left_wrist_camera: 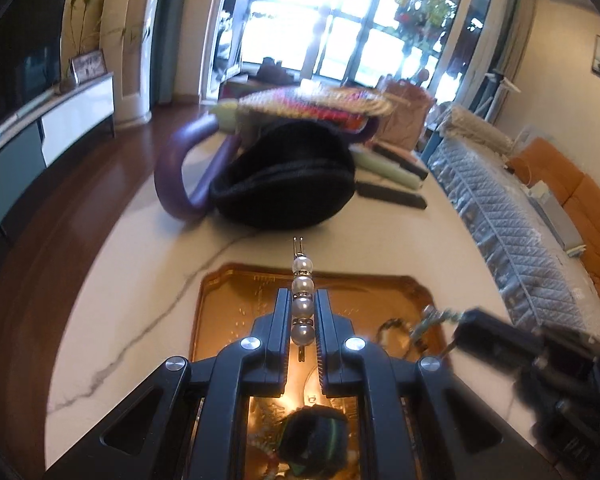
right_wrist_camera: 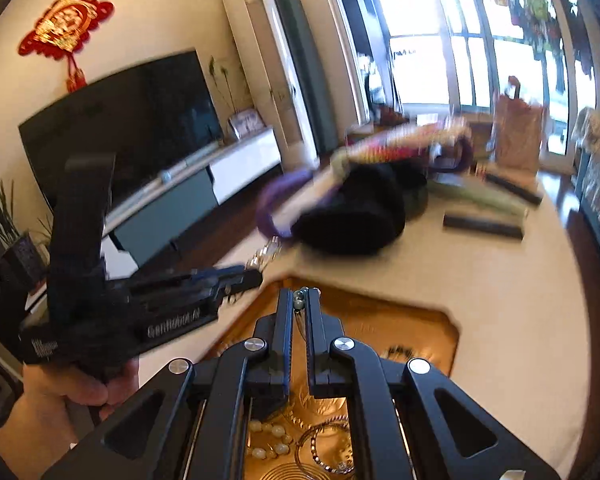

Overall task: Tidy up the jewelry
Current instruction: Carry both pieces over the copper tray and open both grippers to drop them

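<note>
My left gripper is shut on a pearl hairpin, which points forward above the gold tray. My right gripper is shut on a string of pale beads above the same tray; in the left wrist view it comes in blurred from the right with a dangling chain. More beads and a thin bracelet lie in the tray under my right gripper. A dark hair tie lies in the tray under my left gripper. The left gripper shows at the left in the right wrist view.
A black pouch lies on the white marble table beyond the tray, with a purple-handled woven bag behind it. Dark flat boxes lie at the far right. A quilted sofa runs along the right.
</note>
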### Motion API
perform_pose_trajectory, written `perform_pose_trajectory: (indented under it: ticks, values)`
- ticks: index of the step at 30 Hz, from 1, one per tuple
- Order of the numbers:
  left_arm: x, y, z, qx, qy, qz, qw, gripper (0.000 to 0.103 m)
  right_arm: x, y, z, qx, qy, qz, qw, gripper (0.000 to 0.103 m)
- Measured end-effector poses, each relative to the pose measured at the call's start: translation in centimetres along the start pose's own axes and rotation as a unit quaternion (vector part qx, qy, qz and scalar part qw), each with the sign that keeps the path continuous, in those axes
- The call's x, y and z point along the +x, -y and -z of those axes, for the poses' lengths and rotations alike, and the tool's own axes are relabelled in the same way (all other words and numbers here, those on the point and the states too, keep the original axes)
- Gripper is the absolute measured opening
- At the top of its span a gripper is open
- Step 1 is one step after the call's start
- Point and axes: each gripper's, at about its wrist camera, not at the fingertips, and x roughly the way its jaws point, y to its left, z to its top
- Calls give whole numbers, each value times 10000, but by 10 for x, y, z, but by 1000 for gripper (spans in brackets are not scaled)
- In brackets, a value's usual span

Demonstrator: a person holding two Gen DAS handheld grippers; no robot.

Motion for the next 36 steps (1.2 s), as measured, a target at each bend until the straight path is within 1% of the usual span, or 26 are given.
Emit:
perform_pose_trajectory:
  ticks: [2,5,7,8,9,10,11,12,13,14,15,18,19,20,21,22,24,25,26,28,30,31,32,33,34,36]
  values:
    - [15,-5,7,-83,-231,-40,9997,11,17,5,12,96,-225,4,9997,5]
    - [22,-5,14,-139,-438,-91,9989,11,37,12,29,244,-494,65,9985,5]
    - [23,-2,19,-85,-590,-120,9981,12,39,16,33,377,-497,106,9980,6]
    - [20,1,20,-52,-612,-167,9980,19,37,17,33,445,-477,146,9978,8]
    - [17,5,20,12,-655,-269,9975,41,34,18,32,492,-506,170,9974,21]
    - [12,9,21,98,-663,-386,9970,54,32,18,32,518,-558,199,9969,33]
    - [6,12,21,160,-573,-577,9966,68,25,16,31,489,-536,279,9970,63]
    - [-4,14,22,246,-431,-687,9964,78,19,15,31,442,-439,499,9968,74]
    - [-13,16,24,271,-322,-613,9972,83,10,12,31,355,-324,755,9960,76]
    - [-20,16,25,234,-222,-558,9979,89,6,10,31,338,-297,828,9956,77]
    - [-31,16,28,138,-124,-604,9980,94,0,10,33,372,-312,857,9951,78]
    - [-58,12,39,-296,31,-800,9964,97,-11,11,40,600,-459,922,9929,79]
    - [-69,15,43,-445,51,-974,9942,97,-15,8,42,588,-506,1033,9916,79]
    - [-81,21,46,-513,97,-1182,9916,97,-22,5,44,570,-460,1134,9909,79]
    - [-97,32,47,-480,183,-1414,9886,97,-30,0,45,527,-408,1194,9906,79]
    - [-116,45,47,-292,333,-1572,9866,97,-38,-6,45,458,-396,1253,9903,79]
    - [-147,68,49,-21,538,-1729,9835,98,-57,-19,42,371,-338,1373,9893,79]
    - [-160,78,52,65,559,-1843,9813,98,-64,-22,41,376,-291,1348,9897,79]
    - [-172,88,55,169,572,-1930,9794,98,-80,-29,41,438,-175,1173,9920,79]
    - [-197,107,68,485,740,-1983,9761,99,-98,-38,42,522,-110,1080,9927,79]
    - [-218,112,79,381,908,-2003,9748,100,-119,-52,45,524,-134,1109,9924,79]
    - [-227,113,83,275,910,-1912,9769,100,-131,-62,48,449,-114,1164,9921,79]
    - [-239,111,89,177,877,-1700,9814,101,-137,-67,49,412,-82,1169,9923,79]
    - [-245,110,90,153,847,-1577,9837,101,-149,-76,51,360,-9,1161,9926,79]
    - [-254,112,95,214,785,-1551,9845,101,-161,-85,54,307,20,1209,9922,79]
    - [-270,121,106,444,773,-1656,9822,101,-177,-96,61,263,23,1365,9903,80]
